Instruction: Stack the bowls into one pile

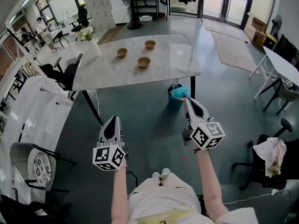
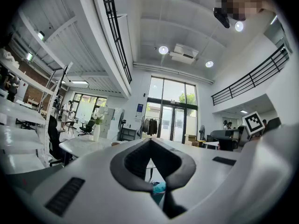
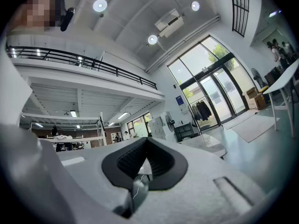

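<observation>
We stand back from the tabletop (image 1: 182,59) with the left gripper (image 1: 112,121) and the right gripper (image 1: 188,101) held out about level over the floor, both pointing toward it. Each gripper's own view shows its jaws closed tip to tip with nothing between them, only the room beyond. We judge they are kept shut because nothing is within reach to take. The task's things lie well ahead of both jaws: the near bowl (image 1: 144,62), the left bowl (image 1: 122,52) and the far bowl (image 1: 150,44) rest upright on the tabletop. They sit apart from one another in a loose triangle, none inside another, so no stacking has begun. All three lie roughly between the lines of the two jaws, a little nearer the left gripper's line. A bin (image 1: 180,92) stands on the floor at the tabletop's near edge, just beyond the right jaws in the head view, and we would likely have to step round it. The next move, as we read it, is to walk up, open one pair of jaws, take a bowl by its rim and set it into another.
</observation>
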The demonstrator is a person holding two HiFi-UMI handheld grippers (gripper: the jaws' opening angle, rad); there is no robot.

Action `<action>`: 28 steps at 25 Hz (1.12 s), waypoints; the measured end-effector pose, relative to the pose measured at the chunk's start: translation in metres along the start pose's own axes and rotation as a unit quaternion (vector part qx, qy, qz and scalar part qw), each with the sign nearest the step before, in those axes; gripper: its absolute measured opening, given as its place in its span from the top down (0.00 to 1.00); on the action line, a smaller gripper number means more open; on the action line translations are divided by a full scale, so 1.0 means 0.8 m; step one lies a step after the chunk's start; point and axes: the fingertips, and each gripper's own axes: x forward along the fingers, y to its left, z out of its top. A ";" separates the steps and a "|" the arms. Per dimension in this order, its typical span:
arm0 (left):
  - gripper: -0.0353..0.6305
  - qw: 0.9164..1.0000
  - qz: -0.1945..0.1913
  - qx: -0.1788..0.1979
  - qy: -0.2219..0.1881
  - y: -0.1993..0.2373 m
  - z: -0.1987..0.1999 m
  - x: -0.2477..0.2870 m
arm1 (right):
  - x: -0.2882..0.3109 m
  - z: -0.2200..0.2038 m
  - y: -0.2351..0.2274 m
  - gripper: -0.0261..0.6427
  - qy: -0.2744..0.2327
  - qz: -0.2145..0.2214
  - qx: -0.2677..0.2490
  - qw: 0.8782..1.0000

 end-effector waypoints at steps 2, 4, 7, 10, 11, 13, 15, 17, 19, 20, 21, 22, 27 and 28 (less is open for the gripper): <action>0.95 1.000 -0.001 -0.002 0.000 -0.006 -0.001 0.003 | -0.002 0.001 -0.004 0.95 0.001 0.004 -0.004 1.000; 0.95 1.000 -0.001 -0.004 -0.001 -0.010 -0.002 0.004 | -0.002 0.001 -0.007 0.95 0.004 0.007 -0.008 1.000; 0.95 1.000 -0.001 -0.007 -0.004 -0.016 -0.002 0.007 | 0.000 0.002 -0.011 0.95 0.005 0.010 -0.002 1.000; 0.95 1.000 0.000 -0.008 -0.007 -0.021 -0.002 0.013 | 0.004 0.004 -0.016 0.95 0.004 0.020 0.011 1.000; 0.95 1.000 0.001 -0.008 -0.007 -0.023 -0.002 0.016 | 0.004 0.004 -0.020 0.95 0.005 0.020 0.010 1.000; 0.95 1.000 0.002 -0.009 -0.008 -0.029 -0.005 0.020 | 0.005 0.003 -0.029 0.95 0.009 0.018 0.006 1.000; 0.95 1.000 0.002 -0.010 -0.007 -0.034 -0.009 0.025 | 0.006 0.001 -0.038 0.93 0.015 0.020 0.007 1.000; 0.95 1.000 0.002 -0.011 -0.006 -0.037 -0.012 0.028 | 0.009 -0.001 -0.045 0.93 0.019 0.023 0.008 1.000; 0.95 1.000 0.005 -0.015 -0.003 -0.040 -0.016 0.031 | 0.013 -0.004 -0.052 0.92 0.022 0.022 0.009 0.999; 0.95 1.000 0.006 -0.016 -0.001 -0.042 -0.019 0.031 | 0.014 -0.006 -0.056 0.91 0.025 0.021 0.009 0.999; 0.95 1.000 0.008 -0.016 0.001 -0.042 -0.022 0.032 | 0.017 -0.009 -0.058 0.90 0.028 0.021 0.009 0.999; 0.95 1.000 0.010 -0.015 0.004 -0.041 -0.024 0.034 | 0.020 -0.011 -0.060 0.89 0.031 0.022 0.009 0.999; 0.95 0.999 0.023 -0.019 0.010 -0.019 -0.027 0.044 | 0.050 -0.021 -0.060 0.84 0.039 0.027 0.012 0.999; 0.95 0.999 0.025 -0.020 0.011 -0.014 -0.026 0.048 | 0.057 -0.022 -0.060 0.83 0.040 0.028 0.012 0.999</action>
